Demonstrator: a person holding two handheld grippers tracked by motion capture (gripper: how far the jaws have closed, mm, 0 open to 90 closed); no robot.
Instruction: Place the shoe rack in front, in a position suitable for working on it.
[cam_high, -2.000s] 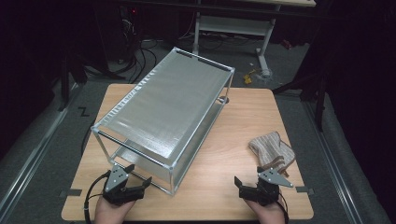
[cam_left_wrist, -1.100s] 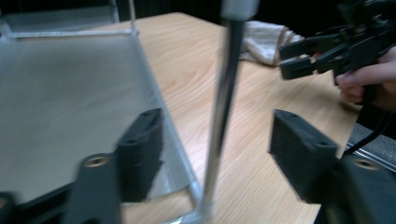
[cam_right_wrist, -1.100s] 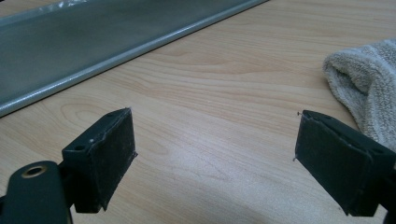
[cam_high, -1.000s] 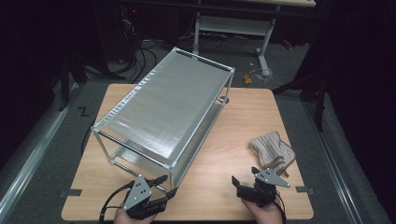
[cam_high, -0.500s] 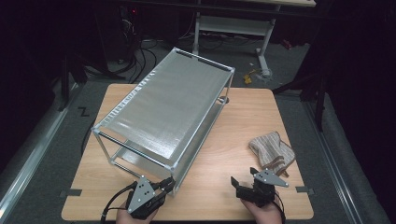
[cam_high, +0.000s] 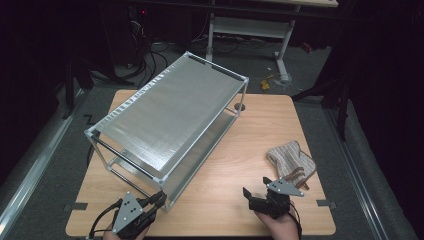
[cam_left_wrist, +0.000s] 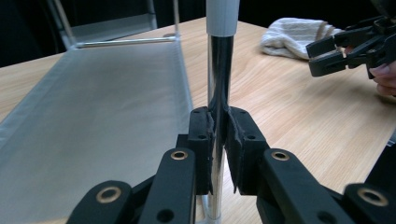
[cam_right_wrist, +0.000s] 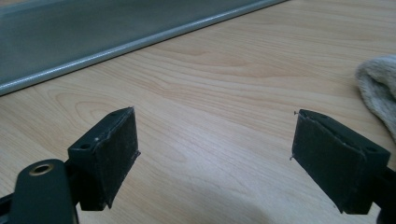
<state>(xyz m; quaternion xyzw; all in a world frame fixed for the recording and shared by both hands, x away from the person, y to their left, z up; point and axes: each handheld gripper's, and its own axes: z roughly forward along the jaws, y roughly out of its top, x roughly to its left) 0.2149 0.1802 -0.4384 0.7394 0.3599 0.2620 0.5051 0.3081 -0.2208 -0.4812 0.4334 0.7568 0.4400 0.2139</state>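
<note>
A two-shelf metal rack (cam_high: 170, 115) with grey shelf liners stands slantwise on the wooden table (cam_high: 260, 125). My left gripper (cam_high: 159, 198) is at the rack's nearest corner. In the left gripper view its jaws (cam_left_wrist: 218, 126) are shut on the chrome corner post (cam_left_wrist: 219, 70), low down by the bottom shelf (cam_left_wrist: 93, 121). My right gripper (cam_high: 255, 186) rests near the table's front edge, open, with bare wood between its pads (cam_right_wrist: 112, 149). A striped beige cloth (cam_high: 291, 160) lies crumpled just beyond it and to its right.
The rack covers the left and middle of the table. Bare wood lies between the rack and the cloth (cam_left_wrist: 294, 35). The right gripper (cam_left_wrist: 327, 56) shows at the far right of the left gripper view. Desk legs and cables (cam_high: 150, 50) stand on the floor behind the table.
The left gripper has shifted from the rack's front left side to its nearest corner and closed on the post. The right gripper has stayed put and open.
</note>
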